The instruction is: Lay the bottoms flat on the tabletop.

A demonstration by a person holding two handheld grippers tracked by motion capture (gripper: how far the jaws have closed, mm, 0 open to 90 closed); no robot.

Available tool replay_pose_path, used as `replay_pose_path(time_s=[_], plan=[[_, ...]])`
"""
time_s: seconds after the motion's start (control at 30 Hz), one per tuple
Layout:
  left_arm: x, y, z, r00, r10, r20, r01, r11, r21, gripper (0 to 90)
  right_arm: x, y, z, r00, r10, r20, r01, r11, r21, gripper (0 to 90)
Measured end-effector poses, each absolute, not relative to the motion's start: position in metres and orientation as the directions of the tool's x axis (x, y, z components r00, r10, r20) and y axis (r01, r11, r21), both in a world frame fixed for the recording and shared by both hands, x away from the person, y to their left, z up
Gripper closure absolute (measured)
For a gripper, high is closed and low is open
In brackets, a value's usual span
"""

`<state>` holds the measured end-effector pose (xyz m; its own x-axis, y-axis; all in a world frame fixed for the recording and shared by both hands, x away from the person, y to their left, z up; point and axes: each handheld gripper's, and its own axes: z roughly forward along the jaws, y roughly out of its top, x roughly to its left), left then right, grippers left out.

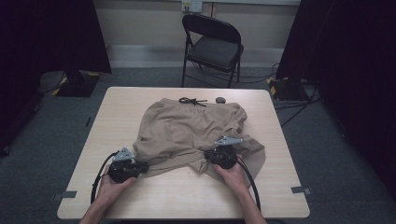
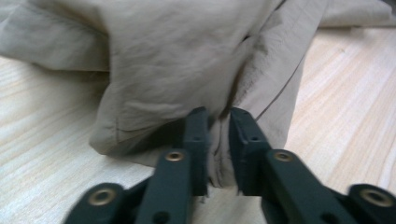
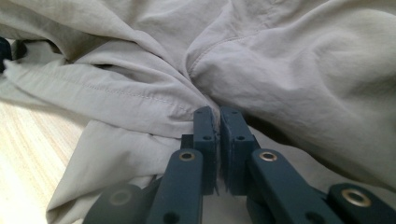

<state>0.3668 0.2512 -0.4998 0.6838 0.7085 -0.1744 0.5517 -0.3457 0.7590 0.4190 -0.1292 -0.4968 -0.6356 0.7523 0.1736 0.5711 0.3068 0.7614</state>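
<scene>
- At the near edge of the table (image 1: 154,196), two hands come in from the bottom of the high view, each wrapped around a black two-jaw gripper with a cable looping back toward the person.
- The left hand (image 1: 111,186) lies low on the tabletop with the left gripper (image 1: 140,167) pointing level toward the right, at the near left corner of a pair of tan shorts (image 1: 187,133).
- In the left gripper view, the left gripper (image 2: 218,135) has its jaws drawn close together with a bunched fold of the shorts (image 2: 187,60) pinched between them; the pads press on the cloth.
- The right hand (image 1: 232,176) rests palm down behind the right gripper (image 1: 218,151), which points away from the person into the near right part of the shorts.
- In the right gripper view, the right gripper (image 3: 217,140) has its jaws nearly touching, clamped on a thin gather of the shorts (image 3: 289,70), with creases running out from the grip.
- The shorts lie spread and rumpled across the middle of the table, waistband at the far side, leg ends toward the person and held at both grippers.
- A black drawstring (image 1: 192,101) lies at the waistband, and a small dark round object (image 1: 220,100) sits just beside it on the wood.
- Beyond the table stands a black folding chair (image 1: 212,46) on grey carpet.
</scene>
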Motion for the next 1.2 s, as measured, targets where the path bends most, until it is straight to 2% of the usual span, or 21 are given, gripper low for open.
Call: replay_pose_path(time_s=[0.17, 0.47, 0.8, 0.93, 1.2], plan=[[0.369, 0.255, -0.501, 0.677, 0.697, -0.237, 0.583, -0.311, 0.751, 87.1, 0.413, -0.128, -0.49, -0.649, 0.744, 0.159, 0.554, 0.319, 0.769, 86.2], [0.361, 0.271, -0.486, 0.659, 0.682, -0.319, 0.583, -0.195, 0.789, 88.2, 0.395, -0.128, -0.47, -0.683, 0.712, 0.16, 0.513, 0.312, 0.8, 86.2], [0.327, 0.293, -0.465, 0.683, 0.658, -0.317, 0.536, -0.158, 0.829, 88.3, 0.357, -0.111, -0.448, -0.754, 0.637, 0.16, 0.464, 0.344, 0.816, 86.2], [0.302, 0.308, -0.452, 0.695, 0.647, -0.314, 0.498, -0.118, 0.859, 88.6, 0.334, -0.099, -0.437, -0.798, 0.583, 0.156, 0.424, 0.359, 0.831, 86.2], [0.281, 0.317, -0.441, 0.716, 0.636, -0.289, 0.47, -0.132, 0.873, 88.1, 0.285, -0.083, -0.43, -0.865, 0.471, 0.174, 0.382, 0.392, 0.837, 86.1]])
